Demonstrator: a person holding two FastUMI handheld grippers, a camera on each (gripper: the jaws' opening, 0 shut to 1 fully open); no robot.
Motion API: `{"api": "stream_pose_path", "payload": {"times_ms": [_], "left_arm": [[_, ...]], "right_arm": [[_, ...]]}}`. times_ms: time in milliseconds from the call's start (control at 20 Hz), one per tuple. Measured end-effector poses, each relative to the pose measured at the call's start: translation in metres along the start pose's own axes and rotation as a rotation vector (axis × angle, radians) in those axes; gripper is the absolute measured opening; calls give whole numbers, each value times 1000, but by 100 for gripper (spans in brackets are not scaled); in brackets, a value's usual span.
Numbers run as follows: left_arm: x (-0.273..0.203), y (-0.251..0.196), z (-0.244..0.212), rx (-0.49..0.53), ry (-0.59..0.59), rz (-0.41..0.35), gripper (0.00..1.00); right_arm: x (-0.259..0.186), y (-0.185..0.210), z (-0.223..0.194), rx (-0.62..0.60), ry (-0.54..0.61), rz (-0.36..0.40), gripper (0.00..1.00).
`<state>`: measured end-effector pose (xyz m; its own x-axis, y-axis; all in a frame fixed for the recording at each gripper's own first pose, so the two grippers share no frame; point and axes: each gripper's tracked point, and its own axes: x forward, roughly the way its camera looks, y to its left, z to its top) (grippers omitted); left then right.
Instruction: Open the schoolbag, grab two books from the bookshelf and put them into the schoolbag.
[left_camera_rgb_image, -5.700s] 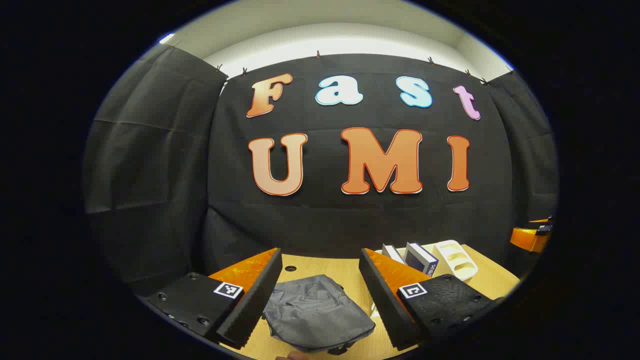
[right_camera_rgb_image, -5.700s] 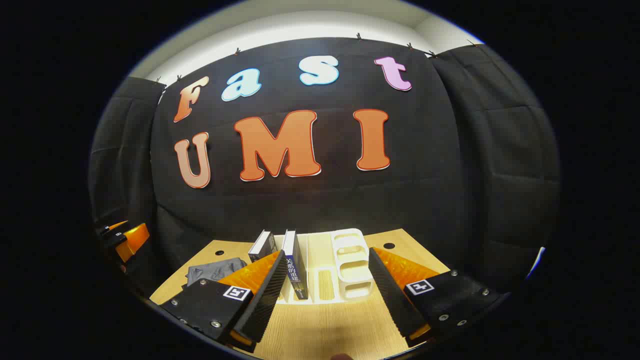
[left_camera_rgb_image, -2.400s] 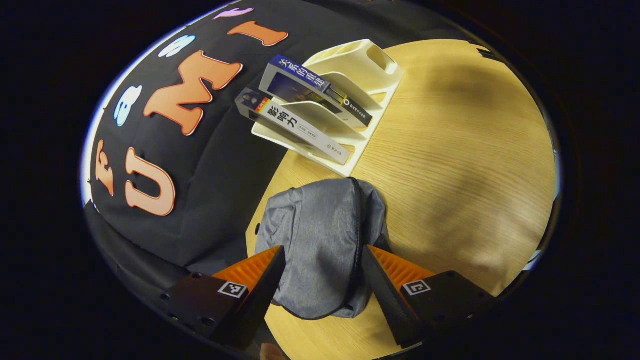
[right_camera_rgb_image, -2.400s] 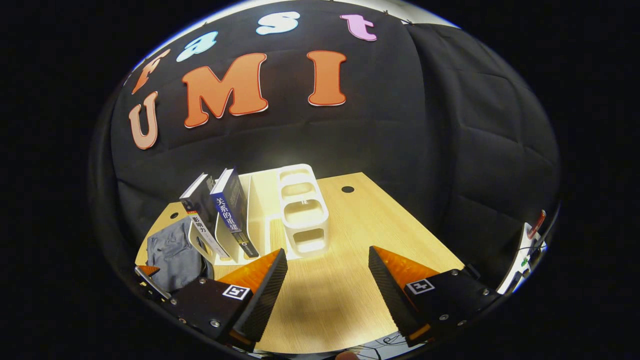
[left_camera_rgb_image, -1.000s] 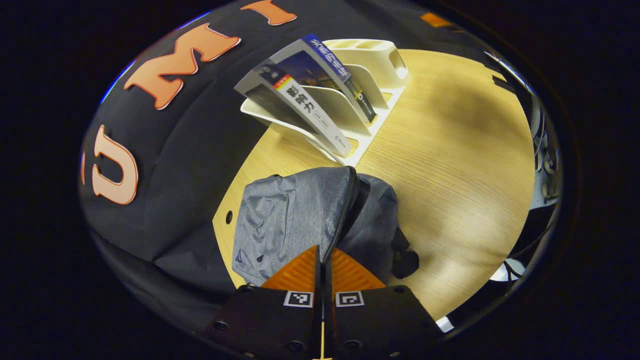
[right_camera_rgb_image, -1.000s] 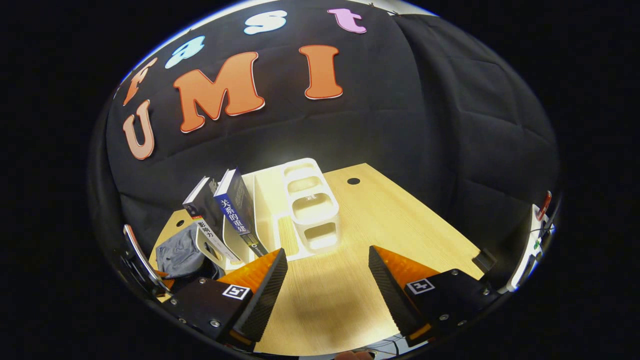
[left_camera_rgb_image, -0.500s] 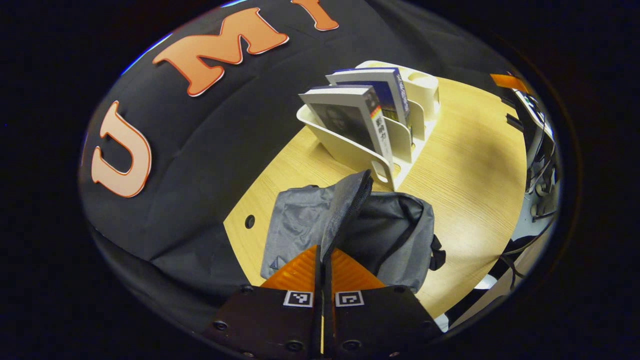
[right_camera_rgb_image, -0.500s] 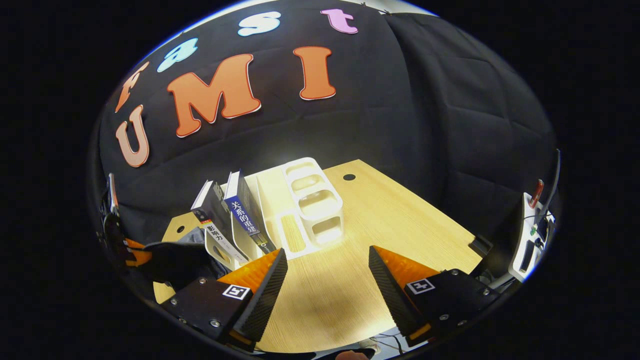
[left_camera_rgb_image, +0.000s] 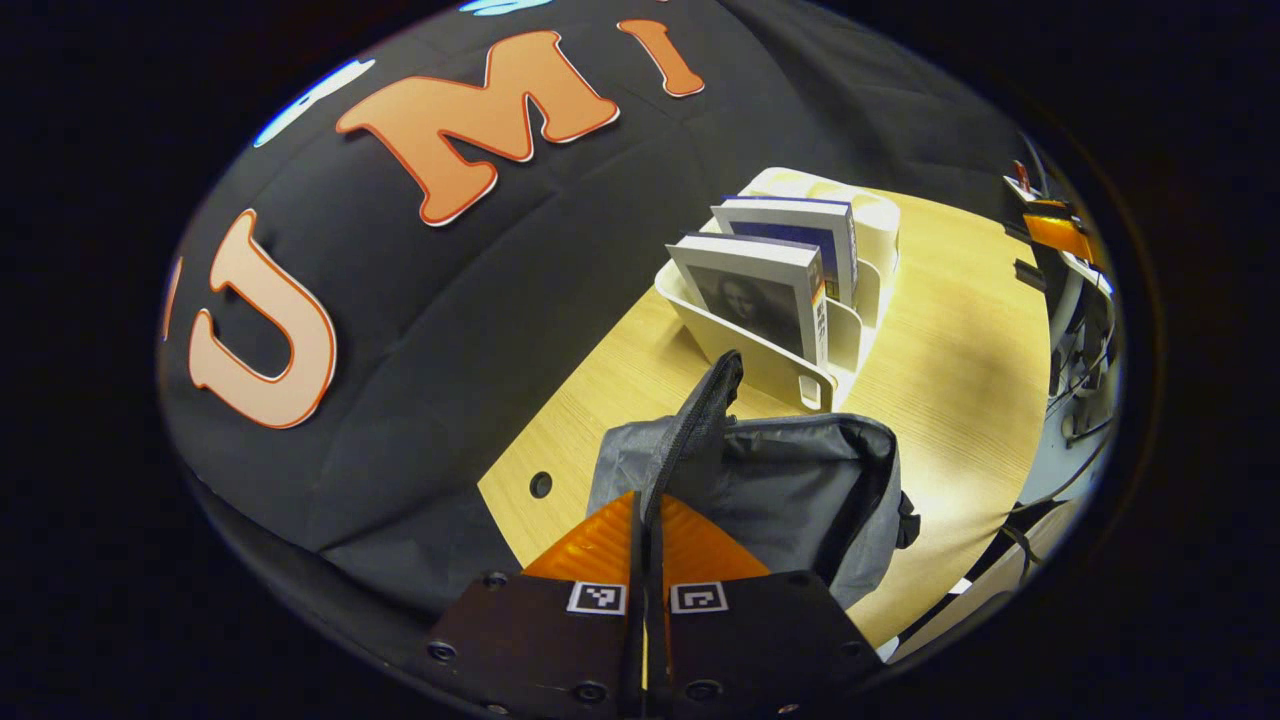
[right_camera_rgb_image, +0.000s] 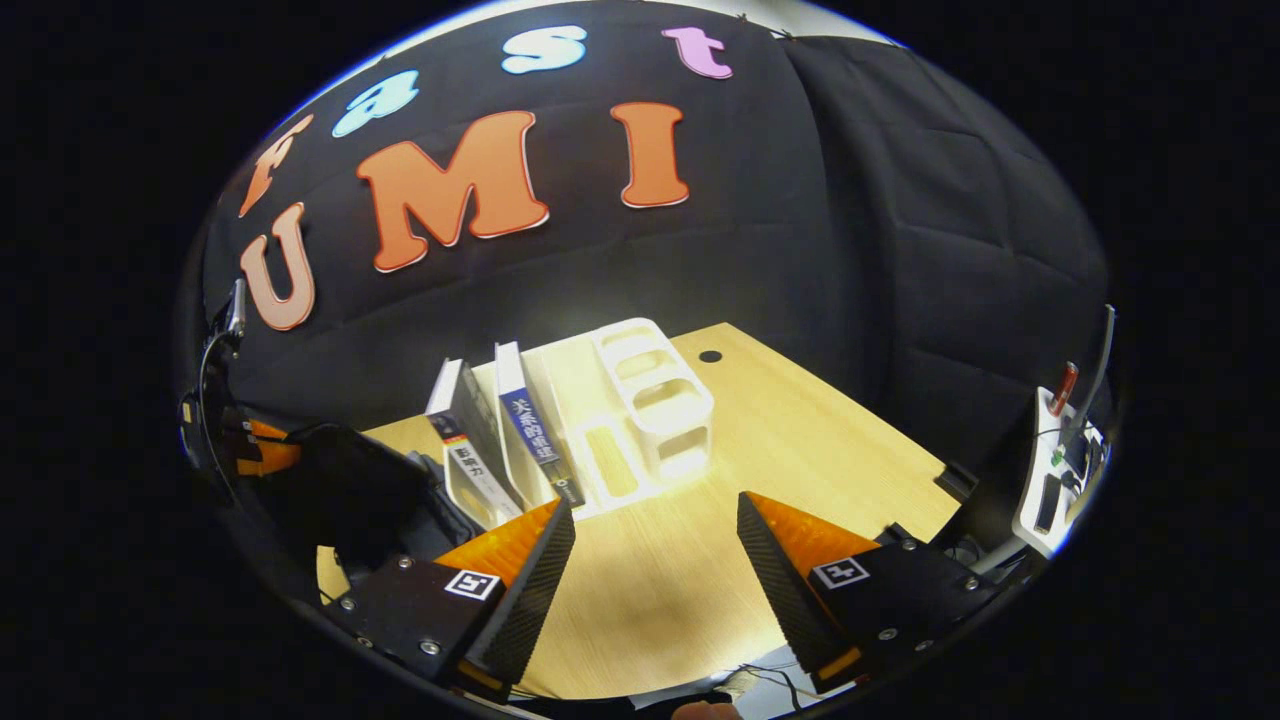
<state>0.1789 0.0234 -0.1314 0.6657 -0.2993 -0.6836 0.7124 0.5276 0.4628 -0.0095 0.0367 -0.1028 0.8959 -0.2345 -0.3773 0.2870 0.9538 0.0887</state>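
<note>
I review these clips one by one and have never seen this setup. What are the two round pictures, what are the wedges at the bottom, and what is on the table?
There is no robot arm: a person holds a two-finger gripper in each hand, and a fisheye camera rides on each, so the wedges at the bottom are that gripper's own fingers. In the left gripper view, the left gripper is shut on the lifted flap of a grey schoolbag, which gapes open on the wooden table. In the right gripper view, the right gripper is open and holds nothing. Beyond it, a white bookshelf holds two books, upright and leaning.
</note>
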Motion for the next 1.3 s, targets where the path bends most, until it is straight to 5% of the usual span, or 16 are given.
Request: {"api": "stream_pose_path", "payload": {"times_ms": [450,900,1300], "left_arm": [[-1,11,-4,-40,-34,-8,2],[4,18,-8,-76,-40,-11,2],[11,19,-14,-118,-25,-30,2]], "right_arm": [[-17,110,75,-185,99,191,98],[28,207,140,-303,230,307,98],[119,232,113,-402,429,250,98]]}}
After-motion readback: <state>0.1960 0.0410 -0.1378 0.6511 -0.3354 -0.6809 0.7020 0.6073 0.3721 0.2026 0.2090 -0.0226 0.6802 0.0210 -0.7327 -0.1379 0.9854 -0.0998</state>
